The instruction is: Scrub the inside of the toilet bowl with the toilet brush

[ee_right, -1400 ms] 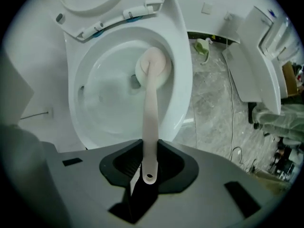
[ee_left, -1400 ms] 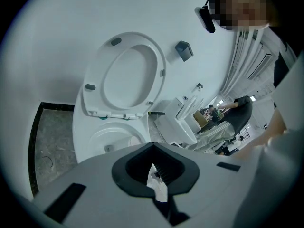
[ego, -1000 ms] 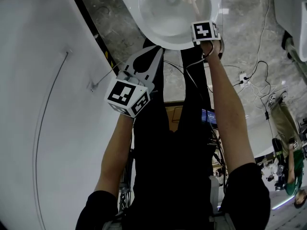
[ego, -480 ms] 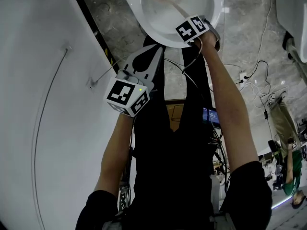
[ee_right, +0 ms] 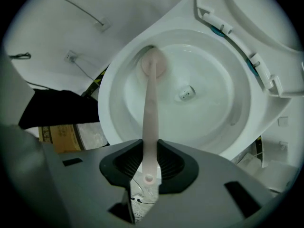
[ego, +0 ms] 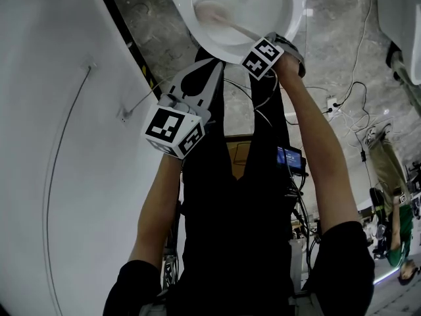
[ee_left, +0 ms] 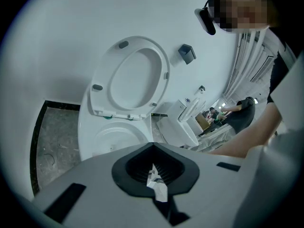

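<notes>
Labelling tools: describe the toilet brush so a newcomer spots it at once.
Find the white toilet bowl with its seat raised. A long-handled brush rests against its inner wall, the handle clamped in the right tongs. It is the only pale pink thing against all that white.

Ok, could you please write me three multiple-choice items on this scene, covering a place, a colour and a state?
1. Where is the head of the toilet brush?
A. on the floor
B. against the inner wall of the toilet bowl
C. in a holder

2. What colour is the toilet brush?
A. blue
B. black
C. pale pink

3. How is the toilet seat?
A. raised
B. lowered
C. removed

Answers:
1. B, the right gripper view shows the head at the bowl's wall.
2. C, handle and head are both pale pink.
3. A, the left gripper view shows it standing up.
</notes>
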